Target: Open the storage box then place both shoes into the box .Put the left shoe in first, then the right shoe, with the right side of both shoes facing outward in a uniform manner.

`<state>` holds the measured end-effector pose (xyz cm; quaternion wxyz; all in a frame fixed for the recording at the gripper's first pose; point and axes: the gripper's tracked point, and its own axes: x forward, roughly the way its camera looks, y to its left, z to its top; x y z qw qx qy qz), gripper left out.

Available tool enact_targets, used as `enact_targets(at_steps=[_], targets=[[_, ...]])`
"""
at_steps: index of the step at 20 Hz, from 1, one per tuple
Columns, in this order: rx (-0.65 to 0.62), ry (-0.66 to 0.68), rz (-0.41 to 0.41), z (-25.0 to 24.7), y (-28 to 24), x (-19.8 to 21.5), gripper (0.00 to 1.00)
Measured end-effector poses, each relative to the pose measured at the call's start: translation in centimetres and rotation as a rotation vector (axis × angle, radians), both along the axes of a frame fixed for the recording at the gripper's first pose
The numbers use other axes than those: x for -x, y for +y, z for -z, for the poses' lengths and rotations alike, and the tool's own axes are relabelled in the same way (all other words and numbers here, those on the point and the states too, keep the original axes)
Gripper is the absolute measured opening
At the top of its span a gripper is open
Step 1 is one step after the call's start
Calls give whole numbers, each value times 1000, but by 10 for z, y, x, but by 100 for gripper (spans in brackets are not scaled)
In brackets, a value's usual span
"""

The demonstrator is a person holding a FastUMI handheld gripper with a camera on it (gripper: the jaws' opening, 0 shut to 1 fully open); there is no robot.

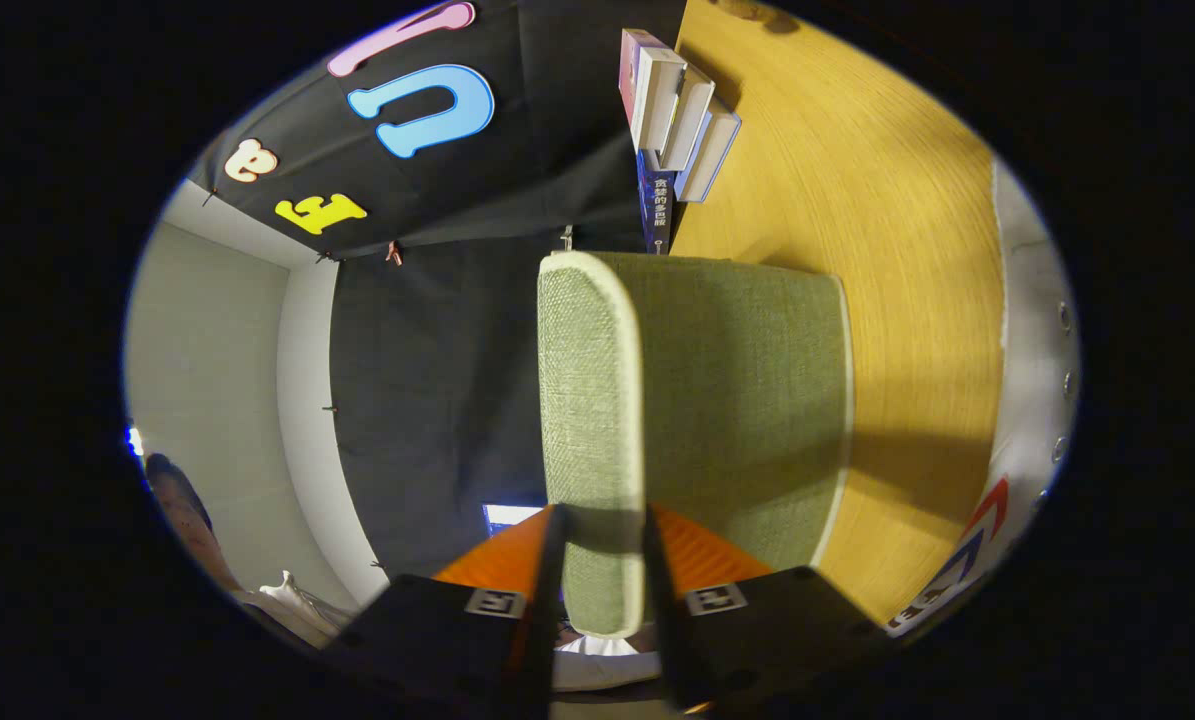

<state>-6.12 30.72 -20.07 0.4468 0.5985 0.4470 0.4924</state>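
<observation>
Here, gripper (602,570): both fingers clamped on the edge of the storage box lid (592,420) | lid: green woven fabric, pale piping, rounded corner, held between the fingers and running ahead of them | storage box (747,400): same green cloth, beside the lid on the wood-grain bench (907,300) | beyond: stacked books (677,120)
</observation>
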Motion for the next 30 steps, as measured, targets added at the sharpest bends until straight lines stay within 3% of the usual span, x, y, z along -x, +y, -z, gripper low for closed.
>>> enact_targets(at_steps=[2, 9, 18, 27, 29, 30], targets=[[6, -52, 65, -11, -8, -7, 5], [-1, -187, 152, -110, -15, -10, 5], [168, -450, 160, -223, 90, -21, 5], [224, -499, 93, -228, 198, -15, 10], [253, -515, 79, -219, 210, -14, 15], [263, -525, 74, -216, 215, -14, 24]])
